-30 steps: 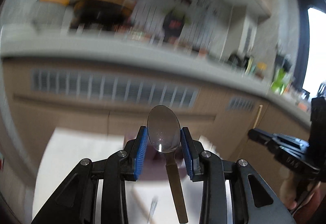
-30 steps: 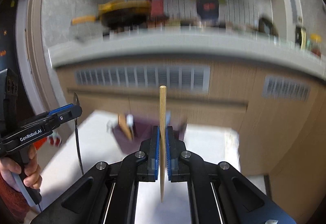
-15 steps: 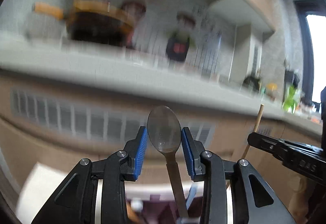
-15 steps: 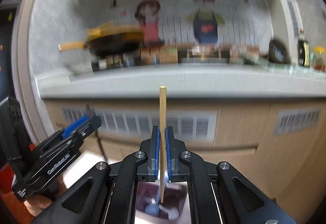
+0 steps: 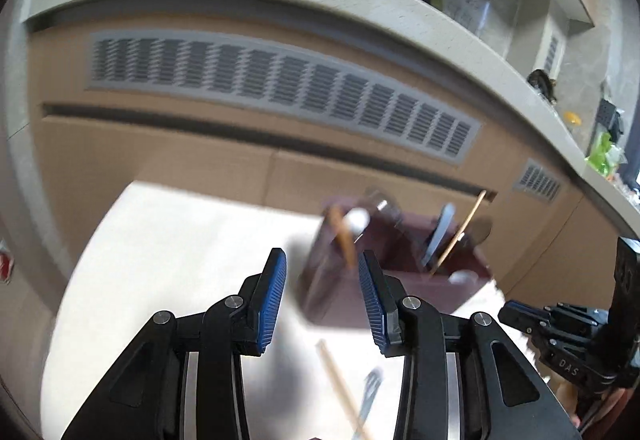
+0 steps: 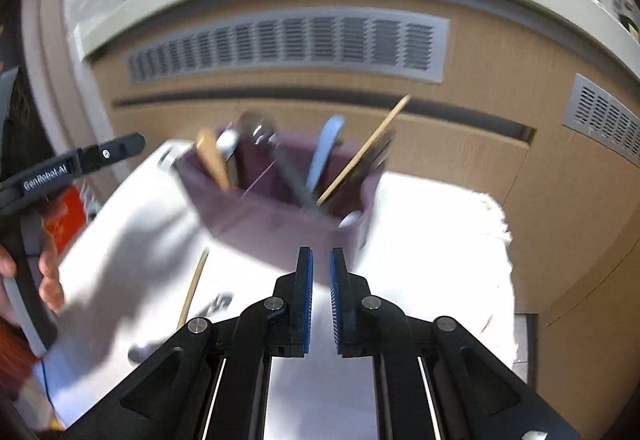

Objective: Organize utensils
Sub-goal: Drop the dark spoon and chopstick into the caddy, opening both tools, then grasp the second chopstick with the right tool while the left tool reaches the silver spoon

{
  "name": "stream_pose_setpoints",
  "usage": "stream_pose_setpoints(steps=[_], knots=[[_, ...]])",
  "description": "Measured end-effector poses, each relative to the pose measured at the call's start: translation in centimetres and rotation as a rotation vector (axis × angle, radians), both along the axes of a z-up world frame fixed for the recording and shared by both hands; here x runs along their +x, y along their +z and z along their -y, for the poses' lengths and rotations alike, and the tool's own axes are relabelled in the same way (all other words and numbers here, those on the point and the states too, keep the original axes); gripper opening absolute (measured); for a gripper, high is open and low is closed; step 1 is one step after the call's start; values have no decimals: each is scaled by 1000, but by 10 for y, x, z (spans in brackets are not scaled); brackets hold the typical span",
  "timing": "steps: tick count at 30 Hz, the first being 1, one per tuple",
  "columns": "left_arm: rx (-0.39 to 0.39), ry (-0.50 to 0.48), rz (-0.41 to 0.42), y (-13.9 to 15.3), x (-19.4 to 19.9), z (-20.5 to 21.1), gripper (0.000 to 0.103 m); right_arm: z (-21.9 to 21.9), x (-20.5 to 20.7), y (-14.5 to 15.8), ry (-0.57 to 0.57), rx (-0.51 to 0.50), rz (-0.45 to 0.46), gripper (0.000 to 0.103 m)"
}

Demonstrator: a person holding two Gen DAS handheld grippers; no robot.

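A dark purple utensil holder (image 6: 280,216) stands on the white table and also shows in the left wrist view (image 5: 396,260). It holds a chopstick (image 6: 364,150), a metal spoon (image 6: 280,156), a blue utensil (image 6: 326,152) and a wooden utensil (image 6: 212,160). My left gripper (image 5: 322,296) is open and empty, just in front of the holder. My right gripper (image 6: 321,292) is slightly open and empty, near the holder's front. A second chopstick (image 5: 340,388) and a fork (image 5: 370,396) lie on the table.
The white table (image 6: 432,240) ends at a frayed right edge. Behind it stands a wooden counter front with grey vents (image 5: 280,88). The chopstick (image 6: 194,288) and fork (image 6: 216,304) lie left of my right gripper. My left gripper shows at the left (image 6: 116,150).
Both grippers have let go: the spoon and the chopstick now stand in the holder. Both grippers have tilted down and drawn back over the table.
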State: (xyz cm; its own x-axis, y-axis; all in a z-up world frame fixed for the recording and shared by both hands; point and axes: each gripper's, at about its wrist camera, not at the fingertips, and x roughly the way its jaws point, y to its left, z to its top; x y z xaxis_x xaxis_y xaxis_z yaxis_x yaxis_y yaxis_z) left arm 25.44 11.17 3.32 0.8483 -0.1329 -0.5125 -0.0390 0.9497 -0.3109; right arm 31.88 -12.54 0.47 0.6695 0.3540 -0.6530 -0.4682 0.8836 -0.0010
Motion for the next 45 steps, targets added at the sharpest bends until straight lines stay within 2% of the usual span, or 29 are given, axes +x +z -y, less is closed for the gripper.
stream_pose_setpoints(steps=[1, 3, 5, 10, 14, 16, 17, 22, 26, 29, 32, 37, 41, 45], knots=[[7, 26, -7, -4, -9, -2, 40, -3, -4, -4, 31, 6, -29, 11], [38, 72, -35, -16, -27, -5, 47, -18, -9, -17, 117, 30, -115, 23], [45, 87, -73, -30, -40, -10, 50, -38, -13, -35, 175, 28, -180, 25], [47, 124, -172, -62, -65, -20, 52, -91, -13, -65, 206, -35, -213, 25], [81, 121, -220, -69, -78, -19, 52, -125, -7, -79, 198, -105, -203, 23], [71, 116, -224, -70, -81, -19, 52, -137, -4, -88, 187, -163, -192, 17], [69, 115, -225, -70, -83, -19, 52, -139, -3, -92, 183, -185, -199, 8], [50, 75, -222, -66, -86, -12, 52, -115, -8, -87, 135, -173, -193, 5], [5, -61, -239, -72, -83, 13, 52, -64, -16, -77, 38, -154, -182, 5], [41, -165, -278, -82, -76, 49, 52, -30, -22, -74, -38, -141, -171, 5], [54, -209, -301, -86, -69, 71, 52, -4, -35, -68, -87, -109, -176, 5], [22, -174, -369, -92, -39, 85, 52, 27, -46, -69, -150, -64, -193, 5], [24, -120, -401, -92, -14, 91, 52, 45, -57, -64, -137, 13, -197, 9], [33, -85, -418, -92, 8, 97, 52, 53, -58, -61, -171, -15, -169, 13]])
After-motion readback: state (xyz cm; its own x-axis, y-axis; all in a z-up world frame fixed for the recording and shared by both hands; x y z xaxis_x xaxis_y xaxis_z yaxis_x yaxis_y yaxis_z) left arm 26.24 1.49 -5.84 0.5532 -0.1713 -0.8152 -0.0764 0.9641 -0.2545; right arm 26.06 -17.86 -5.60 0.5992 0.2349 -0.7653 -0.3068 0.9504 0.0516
